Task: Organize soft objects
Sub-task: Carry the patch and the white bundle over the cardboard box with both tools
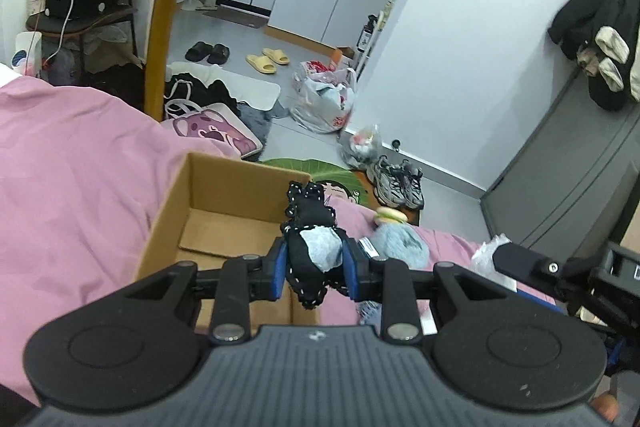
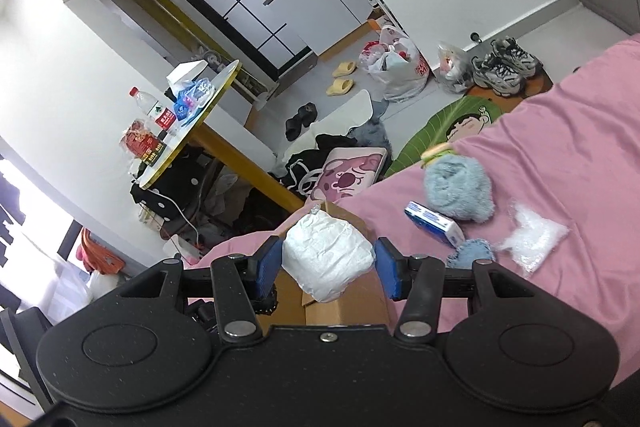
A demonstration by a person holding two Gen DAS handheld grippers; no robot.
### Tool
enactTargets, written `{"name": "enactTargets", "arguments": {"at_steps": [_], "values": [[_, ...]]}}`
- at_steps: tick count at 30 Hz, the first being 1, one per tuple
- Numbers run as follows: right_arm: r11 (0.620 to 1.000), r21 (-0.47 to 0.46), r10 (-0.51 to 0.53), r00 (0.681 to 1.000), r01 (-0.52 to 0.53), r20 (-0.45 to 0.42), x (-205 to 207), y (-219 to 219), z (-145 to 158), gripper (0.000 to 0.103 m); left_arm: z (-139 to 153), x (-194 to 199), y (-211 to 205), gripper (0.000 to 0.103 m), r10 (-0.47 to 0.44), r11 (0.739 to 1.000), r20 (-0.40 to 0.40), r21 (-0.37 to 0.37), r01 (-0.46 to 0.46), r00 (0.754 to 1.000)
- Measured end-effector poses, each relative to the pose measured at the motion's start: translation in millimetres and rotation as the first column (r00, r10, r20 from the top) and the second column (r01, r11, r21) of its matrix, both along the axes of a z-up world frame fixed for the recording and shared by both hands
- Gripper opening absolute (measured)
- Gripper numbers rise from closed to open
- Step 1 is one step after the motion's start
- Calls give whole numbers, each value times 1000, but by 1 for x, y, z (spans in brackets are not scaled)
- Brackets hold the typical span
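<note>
Both hands are loaded. The left gripper (image 1: 314, 269) is clamped on a black, white-stitched soft toy (image 1: 310, 227) whose long axis runs up the frame, hanging over the right-hand wall of the open cardboard box (image 1: 208, 195) on the pink bed (image 1: 72, 163). The box floor lies down and to the left, so a short leftward move should bring the toy over it. The right gripper (image 2: 328, 265) pinches a crumpled white bundle (image 2: 328, 259), possibly tissue, above the box's edge in the lower centre of its frame.
</note>
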State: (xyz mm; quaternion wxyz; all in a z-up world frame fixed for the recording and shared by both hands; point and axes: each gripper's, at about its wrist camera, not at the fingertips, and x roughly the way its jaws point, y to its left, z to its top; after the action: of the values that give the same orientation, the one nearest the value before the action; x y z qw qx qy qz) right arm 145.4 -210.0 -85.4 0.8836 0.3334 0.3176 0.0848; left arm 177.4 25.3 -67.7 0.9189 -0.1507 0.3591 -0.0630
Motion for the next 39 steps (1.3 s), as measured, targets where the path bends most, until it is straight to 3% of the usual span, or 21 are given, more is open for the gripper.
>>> {"name": "enactTargets", "arguments": {"at_steps": [18, 26, 39], "values": [[998, -56, 23, 999, -22, 22, 37, 48, -1, 50, -5, 40, 39, 28, 39, 999, -23, 32, -38, 999], [993, -100, 63, 998, -61, 17, 59, 73, -15, 50, -26, 49, 56, 28, 85, 996, -42, 37, -84, 995], [989, -119, 88, 996, -89, -12, 88, 101, -39, 50, -62, 79, 78, 28, 119, 992, -128, -24, -123, 985]]}}
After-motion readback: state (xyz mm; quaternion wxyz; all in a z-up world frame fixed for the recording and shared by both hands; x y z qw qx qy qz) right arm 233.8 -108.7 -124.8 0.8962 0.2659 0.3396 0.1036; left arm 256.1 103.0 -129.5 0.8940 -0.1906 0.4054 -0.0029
